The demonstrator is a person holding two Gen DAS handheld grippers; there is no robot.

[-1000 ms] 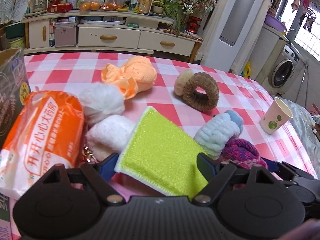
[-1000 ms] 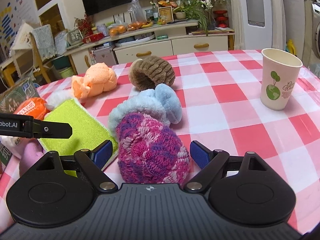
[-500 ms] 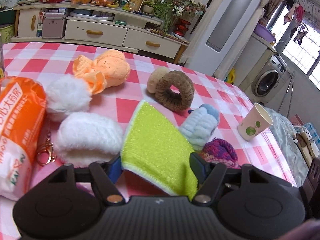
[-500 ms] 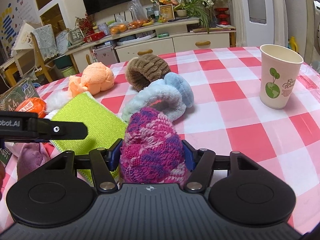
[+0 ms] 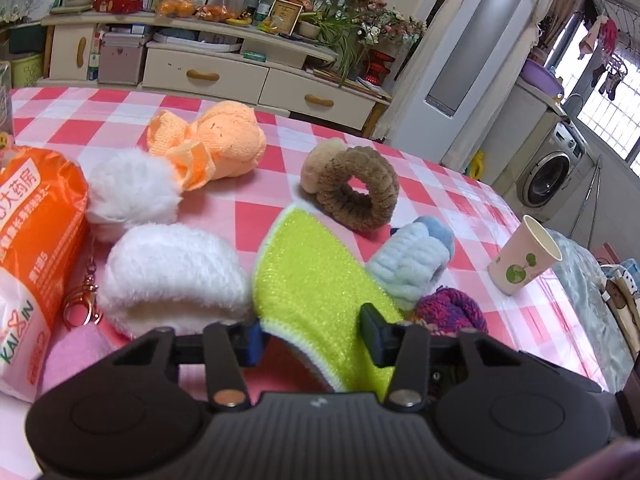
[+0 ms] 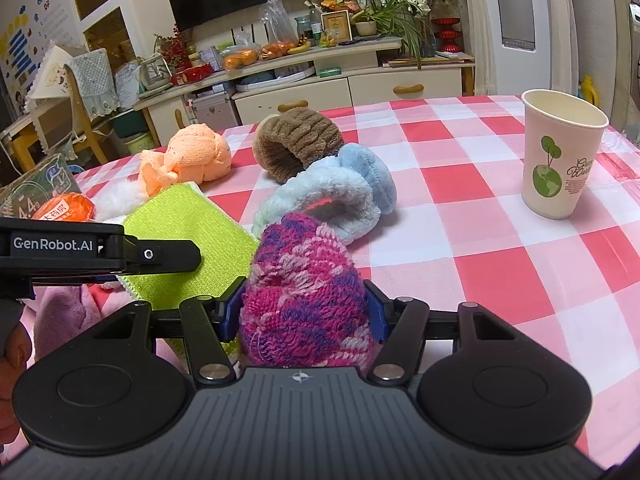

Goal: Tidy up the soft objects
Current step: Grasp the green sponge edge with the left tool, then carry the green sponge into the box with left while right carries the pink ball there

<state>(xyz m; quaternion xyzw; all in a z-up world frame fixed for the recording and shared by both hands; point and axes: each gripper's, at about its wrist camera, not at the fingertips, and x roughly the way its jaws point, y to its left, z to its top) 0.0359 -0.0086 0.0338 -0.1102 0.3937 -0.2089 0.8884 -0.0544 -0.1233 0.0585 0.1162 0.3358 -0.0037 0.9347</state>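
The right tongs (image 6: 304,312) are clamped on a pink-and-purple knitted piece (image 6: 306,304), their blue pads pressing into its sides at the near edge of the table (image 6: 500,280), which wears a red-and-white checked cloth. Just beyond the knit, and touching it, lies a light blue fluffy scrunchie (image 6: 332,196); farther back sits a brown plush scrunchie (image 6: 298,146), and to its left an orange knitted toy (image 6: 188,160). A paper cup (image 6: 560,158) printed with a green tree stands upright, well apart on the right.

The left tongs (image 5: 312,336) are closed on the near edge of a lime-green microfibre cloth (image 5: 316,280), one pad at either side of it, and the cloth's near corner curls up off the table. In the right wrist view the left tongs show side-on at the left edge, over the same cloth. Just to the left of the cloth, touching it, lies a white furry pom-pom (image 5: 172,276), with a second white pom-pom (image 5: 128,192) behind it, against the orange toy. A rose-gold key-ring clasp (image 5: 82,308) lies between the near pom-pom and an orange-and-white plastic packet (image 5: 32,248) at the far left. The knit peeks out to the right of the cloth, beside the blue scrunchie.
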